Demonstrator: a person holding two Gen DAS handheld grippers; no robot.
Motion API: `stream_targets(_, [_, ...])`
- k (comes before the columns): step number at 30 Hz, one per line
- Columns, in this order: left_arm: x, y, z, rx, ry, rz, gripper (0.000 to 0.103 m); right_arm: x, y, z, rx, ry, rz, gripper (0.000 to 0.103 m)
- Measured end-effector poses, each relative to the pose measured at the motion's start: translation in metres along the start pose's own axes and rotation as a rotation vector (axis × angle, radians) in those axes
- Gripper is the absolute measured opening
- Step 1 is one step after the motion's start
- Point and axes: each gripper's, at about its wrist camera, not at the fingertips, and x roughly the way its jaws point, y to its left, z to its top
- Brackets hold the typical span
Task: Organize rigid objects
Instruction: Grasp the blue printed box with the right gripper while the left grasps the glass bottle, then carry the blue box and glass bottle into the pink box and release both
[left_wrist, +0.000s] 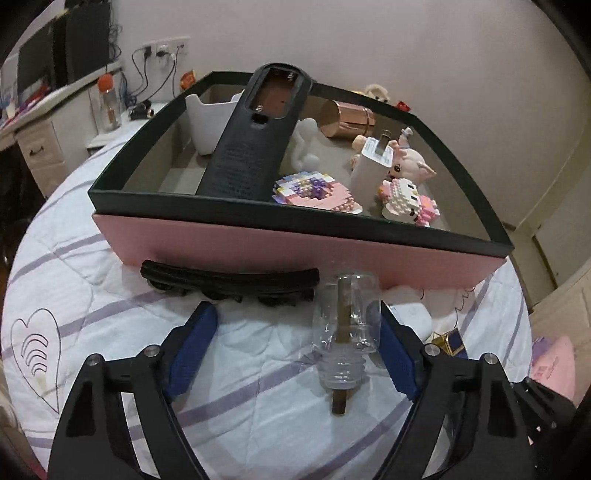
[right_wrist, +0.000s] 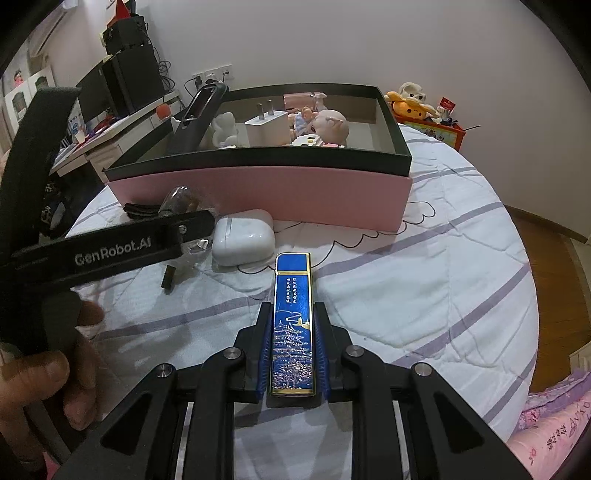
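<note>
Blue lighter (right_wrist: 292, 332) clamped in right jaws; glass bottle (left_wrist: 345, 328) between wide left jaws.

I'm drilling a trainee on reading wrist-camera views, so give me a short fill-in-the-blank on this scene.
1. The right gripper is shut on a flat ____ lighter with gold edges.
2. The clear glass bottle lies between the open fingers of the ____ gripper.
3. The black hair clip lies on the quilt just in front of the ____ box.
4. The white earbud case sits ____ the box.

Missing words: blue; left; pink; outside
</note>
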Motion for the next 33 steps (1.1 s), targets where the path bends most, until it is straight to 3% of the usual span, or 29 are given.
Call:
stream_targets(1, [0.000, 0.000, -0.001, 0.000, -0.003, -0.011, 0.077, 0.000, 0.000, 0.000, 0.000, 0.000, 0.000, 0.020])
stream_targets(3, [-0.001, 0.000, -0.004, 0.016, -0.002, -0.041, 0.054, -0.001, 0.001, 0.000, 0.002, 0.000, -0.002, 0.020])
stream_targets(6, [-0.005, 0.001, -0.007, 0.023, 0.003, -0.071, 0.032, -0.001, 0.001, 0.000, 0.005, 0.001, -0.004, 0.020])
stream_targets(13, [-0.014, 0.008, -0.010, 0.019, 0.001, -0.099, 0.032, -0.005, 0.000, -0.001, 0.018, 0.007, -0.007, 0.020])
stream_targets(21, [-0.051, 0.023, -0.013, 0.023, -0.033, -0.111, 0.032, -0.021, -0.004, 0.012, 0.046, -0.002, 0.033, 0.021])
stream_targets(27, [-0.083, 0.035, 0.018, 0.033, -0.089, -0.120, 0.032, -0.044, -0.009, 0.066, 0.029, -0.086, 0.083, 0.021])
stream_targets(33, [-0.089, 0.039, 0.083, 0.089, -0.152, -0.093, 0.032, -0.032, -0.015, 0.146, -0.007, -0.133, 0.074, 0.021])
